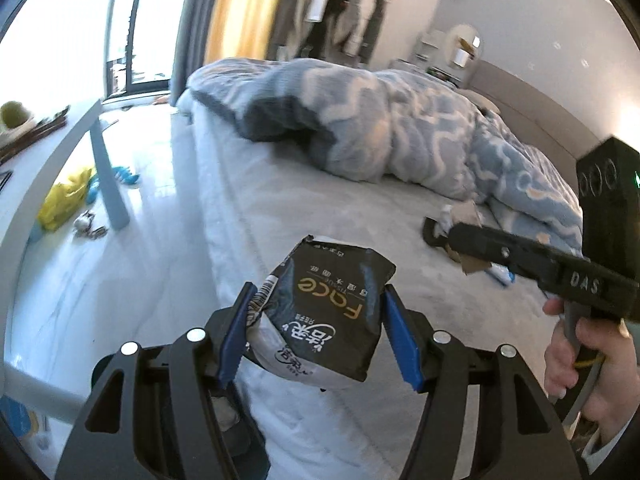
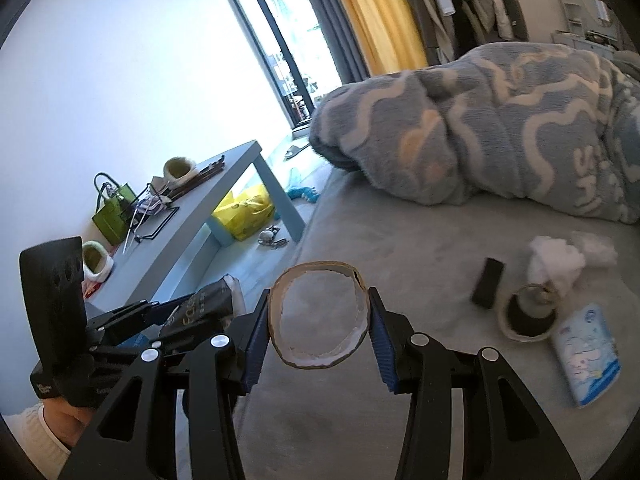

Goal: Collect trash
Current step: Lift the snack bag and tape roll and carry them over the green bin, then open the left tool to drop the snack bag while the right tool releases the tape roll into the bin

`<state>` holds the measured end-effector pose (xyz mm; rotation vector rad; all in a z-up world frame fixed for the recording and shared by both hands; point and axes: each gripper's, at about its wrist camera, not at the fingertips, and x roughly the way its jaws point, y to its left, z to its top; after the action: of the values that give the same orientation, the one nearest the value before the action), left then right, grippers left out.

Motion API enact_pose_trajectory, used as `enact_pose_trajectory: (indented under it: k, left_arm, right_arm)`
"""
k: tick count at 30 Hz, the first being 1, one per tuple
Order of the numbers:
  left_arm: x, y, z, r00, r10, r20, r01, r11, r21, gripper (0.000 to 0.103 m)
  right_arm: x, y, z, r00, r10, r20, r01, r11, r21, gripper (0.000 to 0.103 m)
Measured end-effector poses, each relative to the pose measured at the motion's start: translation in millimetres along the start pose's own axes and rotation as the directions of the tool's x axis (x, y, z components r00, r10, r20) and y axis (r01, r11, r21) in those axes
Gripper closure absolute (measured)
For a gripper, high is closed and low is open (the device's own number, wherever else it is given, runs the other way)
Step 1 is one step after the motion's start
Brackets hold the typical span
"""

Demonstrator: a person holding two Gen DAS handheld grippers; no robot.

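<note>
Trash in hand comes first: a black facial-tissue pack (image 1: 328, 312), nearly empty and crumpled, sits between the blue pads of the left gripper (image 1: 320, 332), whose jaws stand about half open and pinch the pack's two sides. It looks light, soft and crinkly, its plastic film probably slippery; a hold across the fuller middle, as now, seems safer than one on the torn flap at its 12 o'clock end.

The right gripper (image 2: 320, 330) has its jaws drawn in onto a cardboard tube (image 2: 318, 316), seen end-on as a ring and squeezed slightly oval. I judge it light and easily crushed, so a gentle squeeze across its wall should do.

Both loads hang over the grey bed (image 2: 400, 240). In the right wrist view more trash lies on the bed at about 3 o'clock of the tube: white crumpled tissue (image 2: 556, 256), a second cardboard ring (image 2: 528, 316) beside it, a small black object (image 2: 488, 282) and a blue-and-white tissue packet (image 2: 588, 356). The tissue will be feather-light and compress to nothing; the ring is best taken by its rim.

A blue patterned blanket (image 2: 500, 120) is heaped at 1 o'clock. At 10 o'clock stands a blue low table (image 2: 224, 188), with a yellow plastic bag (image 2: 246, 210) on the floor under it.
</note>
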<state>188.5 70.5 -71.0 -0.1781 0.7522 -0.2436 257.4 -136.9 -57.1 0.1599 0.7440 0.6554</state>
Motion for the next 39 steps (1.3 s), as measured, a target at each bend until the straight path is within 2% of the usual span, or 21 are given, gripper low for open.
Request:
enact_pose_trajectory:
  k: [10, 21, 27, 35, 39]
  left_arm:
    - [-18, 44, -9, 0.997, 0.079, -0.019, -0.080, 0.995, -0.060, 0.038]
    - [-18, 93, -31, 0.980, 0.151, -0.129, -0.159, 0.986, -0.054, 0.038]
    - [-17, 119, -47, 0.960, 0.182, -0.211, -0.196, 0.980, -0.047, 0.038]
    - [-7, 157, -76, 0.918, 0.173, -0.356, -0.217, 0.972, -0.087, 0.037]
    - [-3, 167, -88, 0.899, 0.169, -0.405, -0.220, 0.972, -0.082, 0.037]
  right_arm:
    - [28, 44, -3, 0.999, 0.012, -0.048, -0.015, 0.997, -0.072, 0.056]
    - [64, 90, -5, 0.994, 0.040, -0.104, -0.051, 0.992, -0.112, 0.056]
    - [85, 121, -9, 0.988, 0.067, -0.141, -0.087, 0.987, -0.136, 0.056]
    - [115, 153, -13, 0.978, 0.074, -0.194, -0.104, 0.983, -0.149, 0.056]
    - [128, 169, -17, 0.973, 0.077, -0.219, -0.115, 0.980, -0.164, 0.056]
